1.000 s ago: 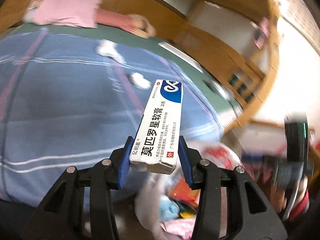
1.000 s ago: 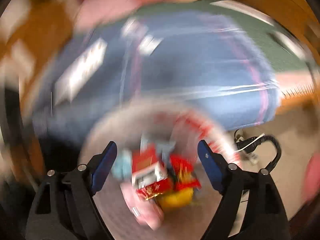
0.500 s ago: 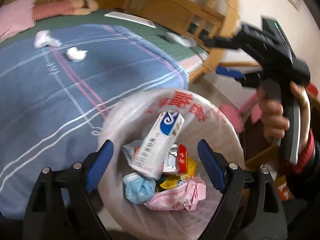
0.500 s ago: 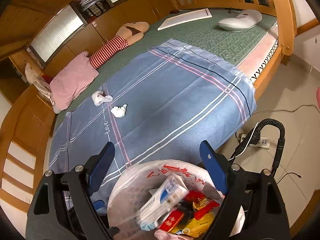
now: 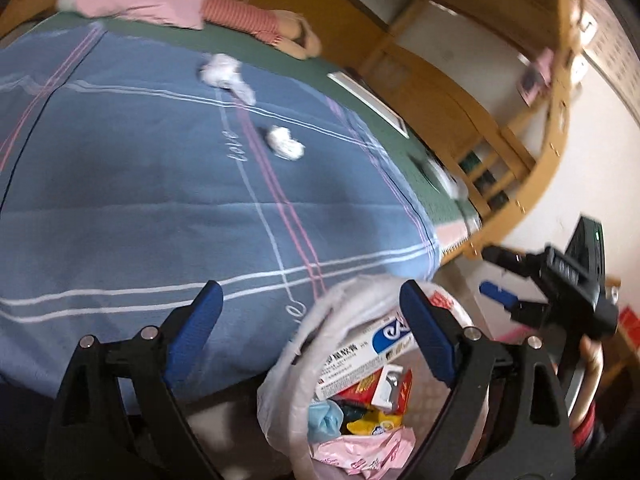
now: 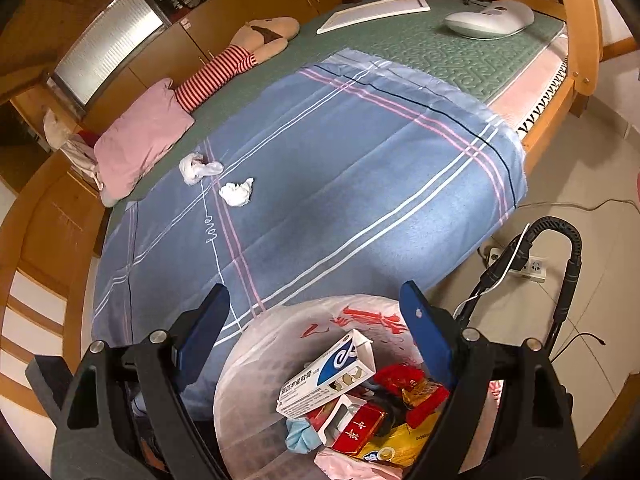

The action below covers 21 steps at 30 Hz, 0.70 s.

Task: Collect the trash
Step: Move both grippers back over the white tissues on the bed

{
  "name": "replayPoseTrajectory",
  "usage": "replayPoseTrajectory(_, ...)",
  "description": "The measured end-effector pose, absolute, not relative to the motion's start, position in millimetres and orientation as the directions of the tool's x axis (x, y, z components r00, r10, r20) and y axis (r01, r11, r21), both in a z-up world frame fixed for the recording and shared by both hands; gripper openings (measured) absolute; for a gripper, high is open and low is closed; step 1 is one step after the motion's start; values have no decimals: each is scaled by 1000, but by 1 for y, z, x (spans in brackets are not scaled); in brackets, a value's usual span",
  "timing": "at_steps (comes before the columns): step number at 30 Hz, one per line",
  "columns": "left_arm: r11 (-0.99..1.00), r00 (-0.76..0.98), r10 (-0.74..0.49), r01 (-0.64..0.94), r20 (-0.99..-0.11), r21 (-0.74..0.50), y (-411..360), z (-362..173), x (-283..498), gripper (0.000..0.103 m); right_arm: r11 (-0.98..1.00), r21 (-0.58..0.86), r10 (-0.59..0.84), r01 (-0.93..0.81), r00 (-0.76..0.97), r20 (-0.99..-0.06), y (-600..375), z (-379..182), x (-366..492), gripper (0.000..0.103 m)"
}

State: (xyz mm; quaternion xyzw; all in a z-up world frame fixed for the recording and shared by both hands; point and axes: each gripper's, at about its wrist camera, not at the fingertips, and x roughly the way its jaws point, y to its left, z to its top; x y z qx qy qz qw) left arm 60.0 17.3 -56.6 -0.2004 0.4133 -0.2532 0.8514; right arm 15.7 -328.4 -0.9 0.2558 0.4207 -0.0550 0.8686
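1. Over the trash bag (image 6: 280, 332), the left gripper (image 5: 310, 320) has just opened wide and empty; the ointment box (image 6: 326, 376) it held a second ago now lies inside
2. Right gripper (image 6: 316, 316) gapes, empty
3. Two crumpled tissues (image 6: 237, 192) wait on the blanket (image 6: 360, 184)

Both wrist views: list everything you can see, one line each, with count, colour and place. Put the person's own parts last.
bin bag: 1, translucent white with red print, on the floor at the bed's near edge.
ointment box: 1, white and blue, on top of the trash in the bag.
crumpled tissues: 2, white, on the blue sheet, close together.
blue sheet: 1, blue with white and pink stripes, across the bed.
pillow: 1, pink, at the bed's far left.
doll: 1, red-striped, beyond the pillow.
power strip: 1, white, on the floor at right.
left gripper: 1, black with blue pads, jaws just opened, empty.
right gripper: 1, black with blue pads, open over the bag.
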Motion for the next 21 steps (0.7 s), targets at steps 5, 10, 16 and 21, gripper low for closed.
replayPoseTrajectory(5, 823, 560, -544, 209, -625, -528, 23, -58, 62, 90, 869, 393, 127, 300, 632, -765, -322, -4, 19, 85)
replayPoseTrajectory(10, 846, 576, -503, 175, -645, -503, 27, -59, 63, 90, 875, 387, 131, 293, 626, -769, -319, -5, 21, 85)
replayPoseTrajectory(16, 864, 590, -475, 172, -653, -473, 26, -58, 62, 90, 878, 381, 132, 290, 618, -775, -316, -7, 22, 85)
replayPoseTrajectory(21, 883, 612, -433, 141, -661, -448, 28, -58, 62, 90, 883, 374, 131, 285, 614, -778, -313, -9, 24, 85)
